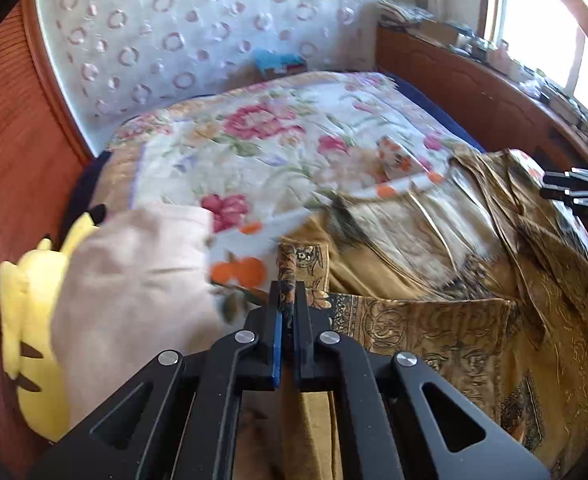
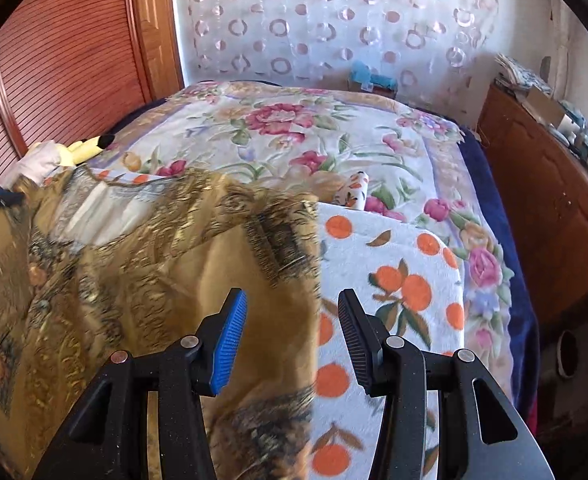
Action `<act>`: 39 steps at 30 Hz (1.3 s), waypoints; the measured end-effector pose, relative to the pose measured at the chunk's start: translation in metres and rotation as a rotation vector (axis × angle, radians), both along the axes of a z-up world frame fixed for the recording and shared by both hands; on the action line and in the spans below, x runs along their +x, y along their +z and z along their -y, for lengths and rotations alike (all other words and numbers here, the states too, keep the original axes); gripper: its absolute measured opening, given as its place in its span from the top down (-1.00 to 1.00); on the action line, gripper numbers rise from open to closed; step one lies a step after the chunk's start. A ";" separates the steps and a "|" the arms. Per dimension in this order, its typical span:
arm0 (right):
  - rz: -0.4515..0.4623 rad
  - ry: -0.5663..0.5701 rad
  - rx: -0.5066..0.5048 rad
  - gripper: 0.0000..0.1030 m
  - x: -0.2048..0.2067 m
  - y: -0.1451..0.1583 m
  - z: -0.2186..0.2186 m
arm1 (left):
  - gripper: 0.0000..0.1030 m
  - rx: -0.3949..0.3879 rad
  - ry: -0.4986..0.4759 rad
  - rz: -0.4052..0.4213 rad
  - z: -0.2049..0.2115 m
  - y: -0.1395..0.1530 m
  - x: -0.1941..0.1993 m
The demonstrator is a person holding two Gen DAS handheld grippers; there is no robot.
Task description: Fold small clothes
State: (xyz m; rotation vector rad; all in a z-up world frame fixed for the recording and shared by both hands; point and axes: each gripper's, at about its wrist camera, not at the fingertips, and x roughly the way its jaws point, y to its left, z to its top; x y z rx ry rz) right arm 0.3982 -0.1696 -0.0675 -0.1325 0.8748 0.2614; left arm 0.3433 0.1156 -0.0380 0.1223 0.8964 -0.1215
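Observation:
A golden-brown patterned garment (image 1: pixel 434 332) lies rumpled across the bed, partly over a white blanket with orange fruit print (image 2: pixel 398 280). My left gripper (image 1: pixel 288 292) is shut on a folded edge of the garment, and a strip of the fabric stands up between its fingertips. My right gripper (image 2: pixel 291 294) is open over the garment's (image 2: pixel 153 264) right edge. The cloth hangs between the blue pad (image 2: pixel 229 344) and the black pad without either pressing on it. The right gripper's fingers (image 1: pixel 574 192) also show at the right edge of the left wrist view.
A floral bedspread (image 1: pixel 253 132) covers the bed. At the bed's left side, a yellow plush toy (image 1: pixel 25 320) sits under a pale pink cloth (image 1: pixel 133 280). A wooden panelled door (image 2: pixel 53 60) stands on the left and a cluttered wooden cabinet (image 2: pixel 542 168) on the right.

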 end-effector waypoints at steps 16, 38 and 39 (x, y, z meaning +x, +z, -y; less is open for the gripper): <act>-0.062 0.037 0.040 0.04 0.042 -0.009 -0.004 | 0.91 0.043 0.083 -0.007 -0.043 -0.004 0.005; 0.236 0.116 0.135 0.94 -0.099 0.072 0.005 | 0.91 -0.013 -0.038 0.226 0.005 0.082 -0.112; 0.246 0.115 0.137 0.94 -0.111 0.073 0.007 | 0.91 -0.016 -0.044 0.236 0.007 0.085 -0.121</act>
